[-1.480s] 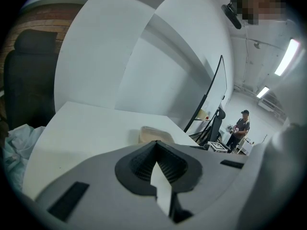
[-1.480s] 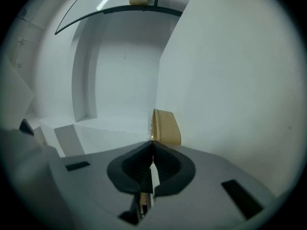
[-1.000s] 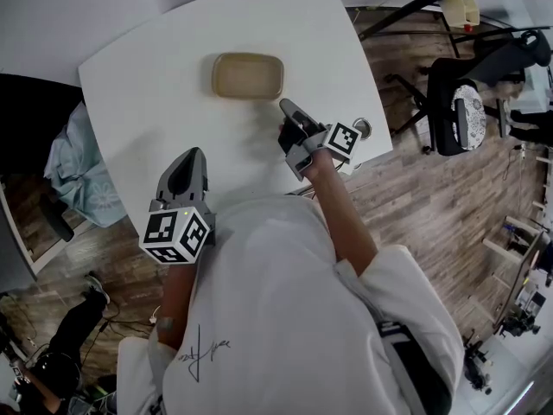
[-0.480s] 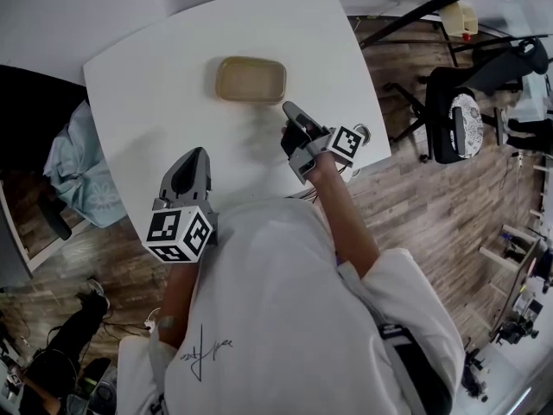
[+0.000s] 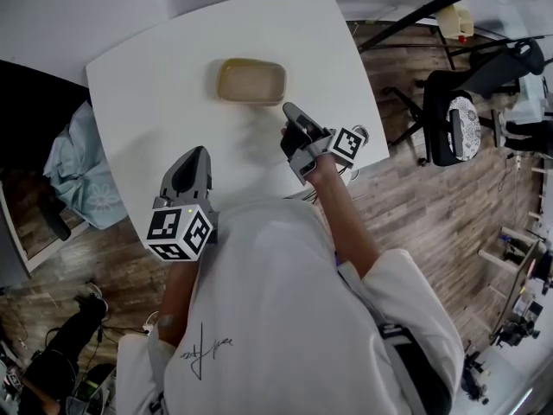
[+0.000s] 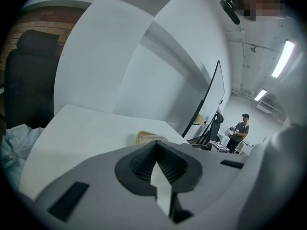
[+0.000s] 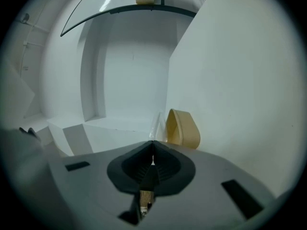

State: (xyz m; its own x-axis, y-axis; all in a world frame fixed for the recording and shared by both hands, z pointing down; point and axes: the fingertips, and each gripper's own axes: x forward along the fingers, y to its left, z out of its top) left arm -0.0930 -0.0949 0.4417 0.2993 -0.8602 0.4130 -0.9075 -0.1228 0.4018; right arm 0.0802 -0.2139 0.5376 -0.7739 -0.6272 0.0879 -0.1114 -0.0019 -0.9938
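Jaws look pressed together on both sides from where I'm sitting, nothing pinched in either. So the left gripper (image 5: pixel 195 156) hovers over the near edge of the white counter (image 5: pixel 147 67), pointing away from the body, and the right gripper (image 5: pixel 291 112) angles in toward the tan tray (image 5: pixel 251 81), tip just short of its near right corner. That tray sits mid-counter. Around it: wood floor (image 5: pixel 406 188), black office chair (image 5: pixel 462 111), bluish cloth (image 5: pixel 82 171).
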